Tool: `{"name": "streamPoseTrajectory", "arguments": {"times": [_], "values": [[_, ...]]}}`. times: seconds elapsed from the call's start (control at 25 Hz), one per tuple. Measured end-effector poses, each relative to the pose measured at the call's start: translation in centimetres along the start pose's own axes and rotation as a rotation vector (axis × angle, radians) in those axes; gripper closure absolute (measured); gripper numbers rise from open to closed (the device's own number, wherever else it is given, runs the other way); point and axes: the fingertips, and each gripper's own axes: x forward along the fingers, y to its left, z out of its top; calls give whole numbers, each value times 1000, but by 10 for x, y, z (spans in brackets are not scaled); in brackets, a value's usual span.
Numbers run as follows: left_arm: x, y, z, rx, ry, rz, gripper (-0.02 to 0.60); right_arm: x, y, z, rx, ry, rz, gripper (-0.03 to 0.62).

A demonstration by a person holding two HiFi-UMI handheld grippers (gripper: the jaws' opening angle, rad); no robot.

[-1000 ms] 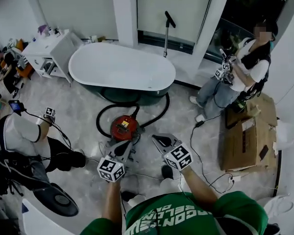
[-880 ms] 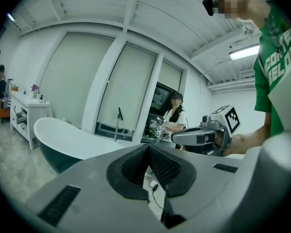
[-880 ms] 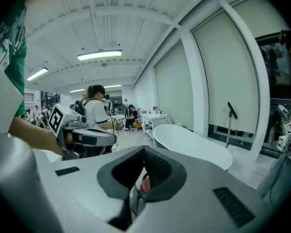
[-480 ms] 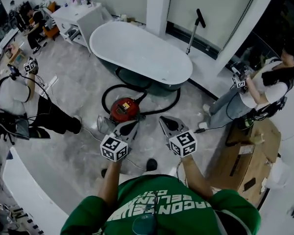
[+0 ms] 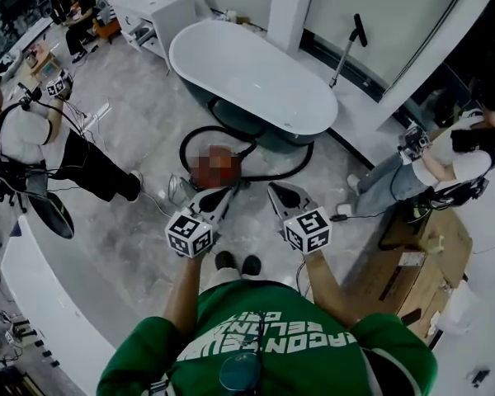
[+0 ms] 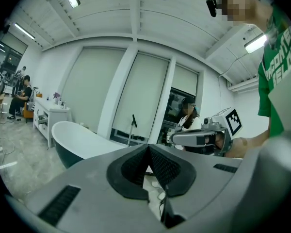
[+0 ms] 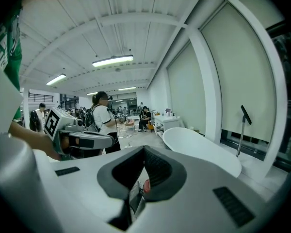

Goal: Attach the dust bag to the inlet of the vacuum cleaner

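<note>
Both were clenched, empty; the left gripper (image 5: pixel 228 191) lay nearer than the right gripper (image 5: pixel 274 190) to what seemed the vacuum cleaner (image 5: pixel 213 167), just above it.

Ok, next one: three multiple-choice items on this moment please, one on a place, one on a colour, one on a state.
1. Where does the vacuum hose lie? A on the floor beside the bathtub; B inside the tub; C hung from the ceiling.
2. The wearer's shirt is: A red; B green; C white.
3. The left gripper and right gripper are: A wide open; B shut on a dust bag; C shut, empty.
Key: 1A, it loops on the floor by the tub; 2B, plainly green; 3C, pads together, nothing between.
</note>
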Motion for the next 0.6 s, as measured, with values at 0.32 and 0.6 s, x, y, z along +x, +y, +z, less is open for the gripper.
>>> {"name": "streamPoseTrajectory", "arguments": {"times": [0.32, 0.6], "values": [[8, -2, 15, -10, -42, -48, 577, -5, 0, 2, 5, 29, -45, 585], [12, -2, 19, -9, -44, -71, 577, -5, -5, 8, 18, 21, -94, 585]]}}
